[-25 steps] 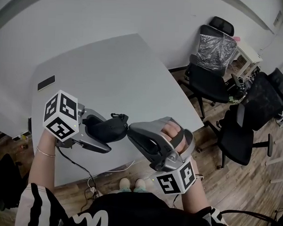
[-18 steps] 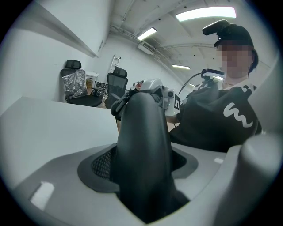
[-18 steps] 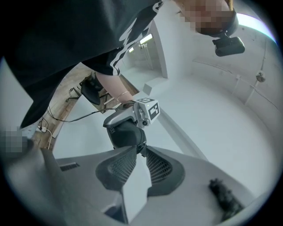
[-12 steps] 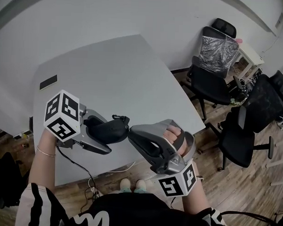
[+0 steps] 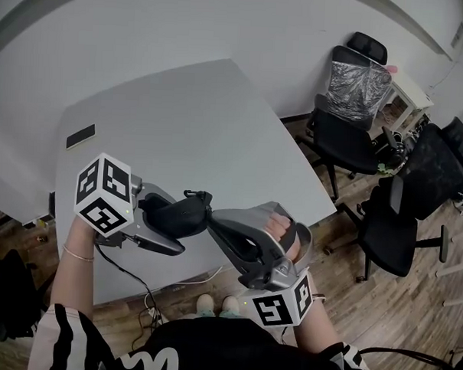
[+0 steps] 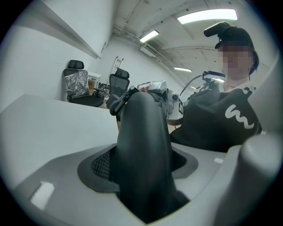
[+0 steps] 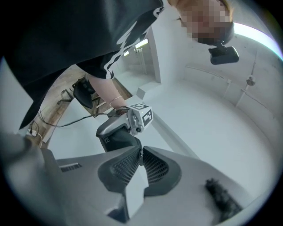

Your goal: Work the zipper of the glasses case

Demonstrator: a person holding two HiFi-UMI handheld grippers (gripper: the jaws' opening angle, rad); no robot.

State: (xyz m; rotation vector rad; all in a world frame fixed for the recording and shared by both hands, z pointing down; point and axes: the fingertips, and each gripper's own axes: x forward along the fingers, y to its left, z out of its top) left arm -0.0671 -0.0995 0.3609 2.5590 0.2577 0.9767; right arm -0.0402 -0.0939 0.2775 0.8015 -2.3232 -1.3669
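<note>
A black glasses case is held in the air over the table's near edge, with my left gripper shut across it. In the left gripper view the case fills the gap between the jaws and runs away from the camera. My right gripper comes in from the right and meets the case's right end, just below a small black loop. In the right gripper view its pads are pressed together on a thin zipper pull, with the case just beyond.
A grey table lies below, with a flat dark phone-like thing at its far left. Black office chairs stand on the wooden floor to the right. A cable hangs below the table's near edge.
The right gripper's marker cube has dropped and swung slightly left as the wrist rolled. The case and the left gripper have stayed put.
</note>
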